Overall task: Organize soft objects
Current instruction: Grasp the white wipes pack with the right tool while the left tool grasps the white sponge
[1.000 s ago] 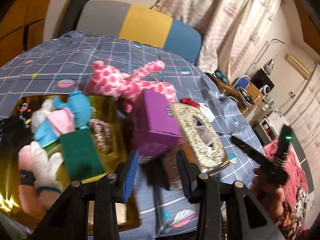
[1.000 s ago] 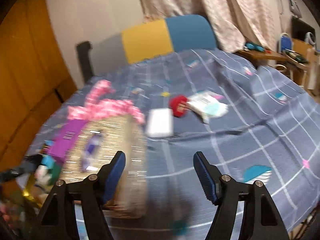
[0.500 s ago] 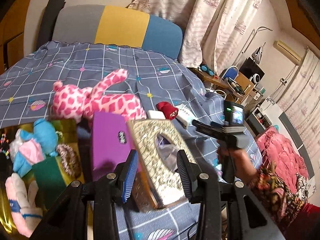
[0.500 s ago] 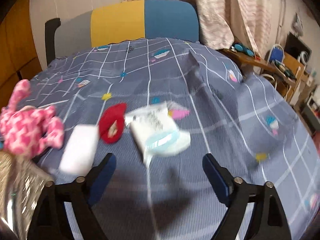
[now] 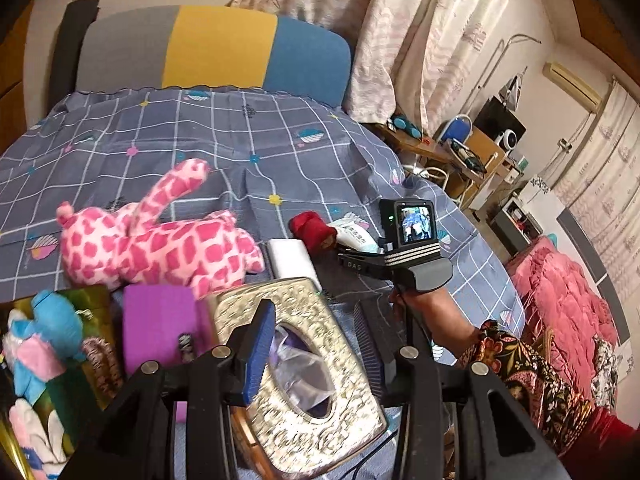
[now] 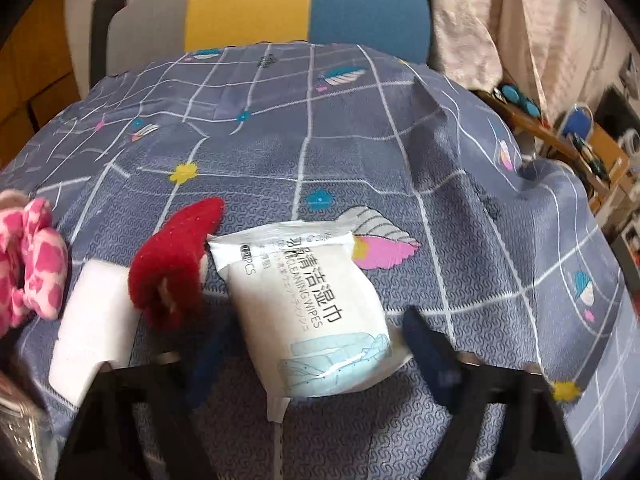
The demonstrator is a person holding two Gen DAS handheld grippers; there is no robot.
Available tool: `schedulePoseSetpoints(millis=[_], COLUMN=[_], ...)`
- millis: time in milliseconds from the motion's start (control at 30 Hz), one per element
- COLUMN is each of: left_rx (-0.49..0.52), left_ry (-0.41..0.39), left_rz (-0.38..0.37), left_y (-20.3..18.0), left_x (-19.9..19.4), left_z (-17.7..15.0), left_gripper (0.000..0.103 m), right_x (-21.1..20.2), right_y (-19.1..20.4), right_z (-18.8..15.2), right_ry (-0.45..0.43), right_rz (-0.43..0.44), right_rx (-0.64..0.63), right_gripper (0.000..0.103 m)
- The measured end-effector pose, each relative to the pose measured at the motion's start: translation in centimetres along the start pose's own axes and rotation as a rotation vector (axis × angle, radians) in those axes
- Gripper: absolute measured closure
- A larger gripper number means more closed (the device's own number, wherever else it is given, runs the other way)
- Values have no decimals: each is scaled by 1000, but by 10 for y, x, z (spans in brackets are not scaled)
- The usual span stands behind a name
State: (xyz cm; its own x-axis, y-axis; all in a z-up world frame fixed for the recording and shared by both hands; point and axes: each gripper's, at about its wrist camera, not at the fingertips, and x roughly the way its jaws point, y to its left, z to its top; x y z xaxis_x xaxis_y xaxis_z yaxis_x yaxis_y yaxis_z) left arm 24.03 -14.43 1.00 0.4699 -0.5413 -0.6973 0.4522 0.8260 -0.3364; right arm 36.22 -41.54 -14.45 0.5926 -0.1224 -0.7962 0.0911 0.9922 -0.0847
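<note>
My right tongs (image 6: 310, 354) had just been narrowing, yet the pads stood apart, straddling the near end of the wipes pack (image 6: 308, 304) at lower centre, and I could not see them pressing it. Just left of the pack lay the red plush (image 6: 172, 264), touching its corner, then the white block (image 6: 94, 324), with the pink giraffe (image 6: 28, 264) at the left edge, all on the bed (image 6: 360, 152). My left tongs (image 5: 316, 350) were apart too, hovering over the silver tissue box (image 5: 308, 396) at lower centre and clamped on nothing; the purple box (image 5: 160, 328) sat to its left.

I judged the risks plain: the pack is slick and plump, so a squeeze at its end could squirt it out, and the left pad could snag the red plush beside it.
</note>
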Motion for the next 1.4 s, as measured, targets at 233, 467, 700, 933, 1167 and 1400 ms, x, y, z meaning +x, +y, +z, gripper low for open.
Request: schedulePoseSetpoints(millis=[233,467,700,933,1167,1400], left_rx=[11,17,27,11,-37,-3], left_ry=[49,101,250,445,540,641], left_rz=[-22,-5,68,154,294,346], left_y=[-18,-34,-49,-38,-13,-7], left_x=[25,52,107,185,232,270], left_z=[18,49,74,80,74,65], left_gripper=[62,59,55,54,41,37], right_x=[-15,-48,-59,-55,-48,-45], right_y=[-8,-34,-27,-28,-28,-29], right_z=[-13,-50,-81,-83,-86,-87], right_ry=[-5,-8,-67,-90,-82,-73], right_rz=[10,-11,-63,-59,-71,-82], right_rx=[41,185,167,184,190,195], right_gripper=[39,39,39,38,34,33])
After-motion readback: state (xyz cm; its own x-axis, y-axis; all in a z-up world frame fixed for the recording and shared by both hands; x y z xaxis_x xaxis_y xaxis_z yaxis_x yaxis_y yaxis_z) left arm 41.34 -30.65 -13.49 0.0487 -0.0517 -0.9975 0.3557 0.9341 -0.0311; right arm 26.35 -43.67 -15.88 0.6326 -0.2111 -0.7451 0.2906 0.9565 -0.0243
